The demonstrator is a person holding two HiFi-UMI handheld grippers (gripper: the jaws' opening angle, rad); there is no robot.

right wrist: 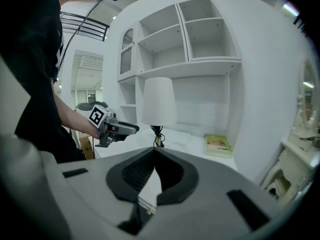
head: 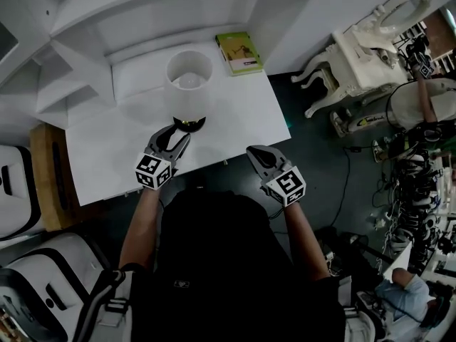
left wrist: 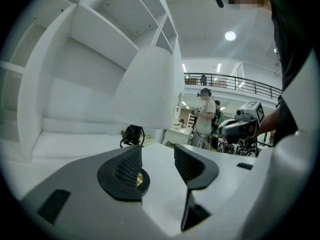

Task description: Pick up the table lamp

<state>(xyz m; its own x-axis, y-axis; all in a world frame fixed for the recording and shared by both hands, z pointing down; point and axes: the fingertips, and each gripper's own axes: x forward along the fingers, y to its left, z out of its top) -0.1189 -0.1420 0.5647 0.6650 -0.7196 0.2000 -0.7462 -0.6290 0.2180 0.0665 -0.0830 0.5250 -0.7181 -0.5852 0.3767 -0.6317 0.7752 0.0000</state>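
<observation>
- One table lamp [head: 189, 77] stands on the white table [head: 235, 120], near the middle of its front half. From the head view we look straight down into its white shade.
- There are two tongs. The left gripper [head: 182, 132] sits at 6 o'clock of the lamp, its tips at the dark base. The right gripper [head: 251, 150] hangs at 4 o'clock of the lamp, over the table's front edge and well apart from it.
- The left gripper [left wrist: 157, 159] has its jaws roughly half apart, with only bare tabletop between the pads – it grips nothing.
- The right gripper [right wrist: 154, 154] has its jaw tips pressed together and holds nothing.
- One green book [head: 239, 53] lies at 2 o'clock of the lamp, at the table's back corner.
- One white chair [head: 363, 48] stands on the floor at 2 o'clock of the table.
- We count two other people. One stands in the background of the left gripper view [left wrist: 205, 116]; the other is cut off at 5 o'clock in the head view [head: 402, 291].
- In the head view the shade hides the lamp's stem, and the left tips cover part of the base.
- In the left gripper view the shade [left wrist: 150, 84] looms overhead, and only a brass glint of the base shows beside the left pad – we cannot tell whether they touch.
- The right gripper view shows the lamp [right wrist: 159, 101] whole, with a dark cord coiled at the stem.
</observation>
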